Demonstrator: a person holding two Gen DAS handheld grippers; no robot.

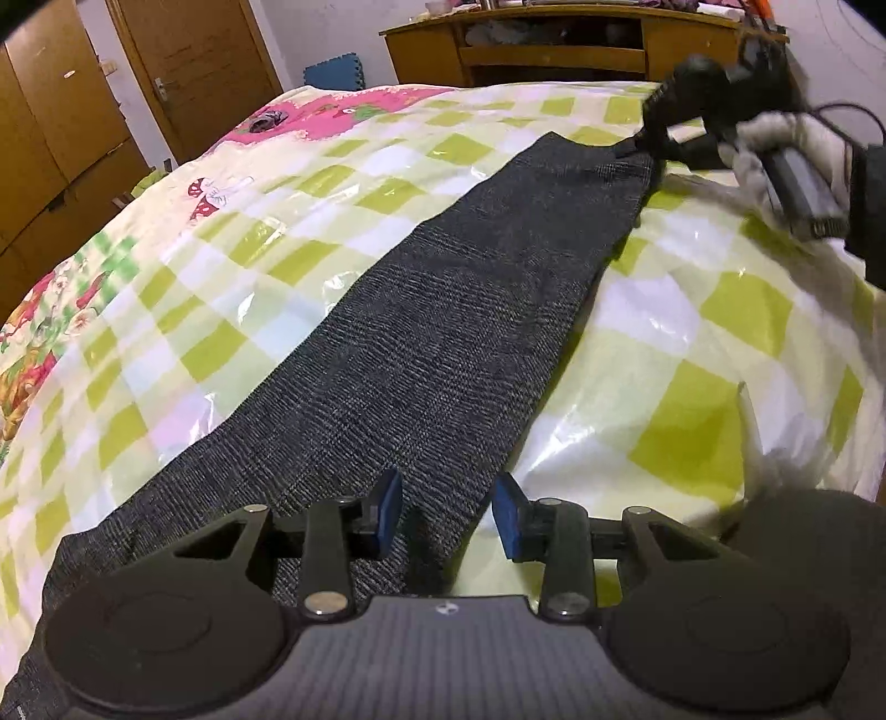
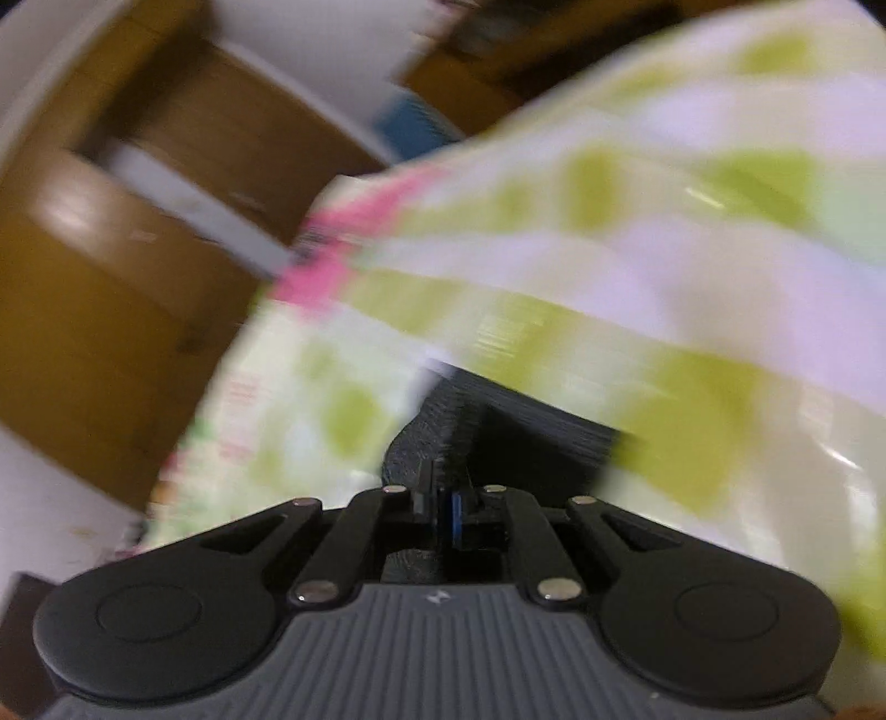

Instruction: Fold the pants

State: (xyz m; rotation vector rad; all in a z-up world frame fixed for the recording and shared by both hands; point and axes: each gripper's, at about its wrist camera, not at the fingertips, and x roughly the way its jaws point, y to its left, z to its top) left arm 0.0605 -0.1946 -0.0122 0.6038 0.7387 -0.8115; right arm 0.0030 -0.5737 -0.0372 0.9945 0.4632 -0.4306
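Observation:
Dark grey knit pants (image 1: 443, 332) lie in a long strip across the checked bed cover (image 1: 221, 266). Their near end is under my left gripper (image 1: 448, 512). Its blue pads stand apart over the fabric, with a ridge of cloth between them that they do not press. At the far end my right gripper (image 1: 656, 141), held by a gloved hand (image 1: 786, 149), pinches the pants' edge. The blurred right wrist view shows the right gripper (image 2: 446, 509) shut on a bunch of the dark pants (image 2: 531, 426), low over the bed cover (image 2: 609, 249).
A wooden desk (image 1: 554, 50) stands beyond the bed's far side, with a blue foam mat (image 1: 332, 69) beside it. A wooden door (image 1: 194, 72) and cabinets are at the left. A small dark item (image 1: 268, 119) lies on the pink patch.

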